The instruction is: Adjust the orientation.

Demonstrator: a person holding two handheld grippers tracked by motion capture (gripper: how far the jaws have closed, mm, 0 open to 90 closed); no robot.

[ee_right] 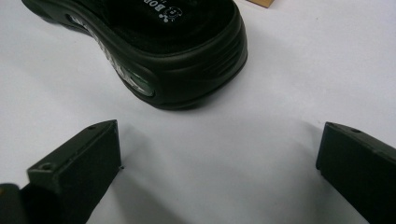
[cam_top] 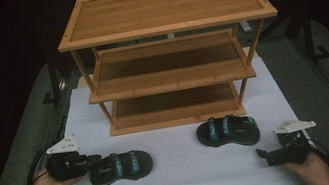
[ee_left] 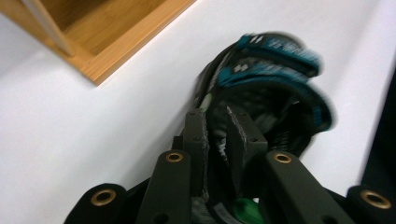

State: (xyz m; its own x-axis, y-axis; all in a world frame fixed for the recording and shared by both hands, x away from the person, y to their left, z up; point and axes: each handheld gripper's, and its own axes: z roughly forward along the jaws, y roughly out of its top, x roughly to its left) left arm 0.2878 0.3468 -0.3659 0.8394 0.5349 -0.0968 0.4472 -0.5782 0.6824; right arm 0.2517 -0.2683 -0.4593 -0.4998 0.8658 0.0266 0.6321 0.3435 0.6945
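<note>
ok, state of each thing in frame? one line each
left gripper: shut on left sandal's heel end
left sandal: flat on white mat, gripped
right gripper: open, nothing between jaws
right sandal: flat on mat, untouched
shelf rack: upright, all three tiers bare

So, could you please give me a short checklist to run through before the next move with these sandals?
1. Left gripper closed on the heel end of the left sandal: ok.
2. Left sandal lifted off the white sheet: cannot tell.
3. Right gripper jaws open, nothing between them: ok.
4. Right sandal flat on the sheet, just ahead of the right gripper: ok.
5. Bamboo rack shelves free for the sandals: ok.
</note>
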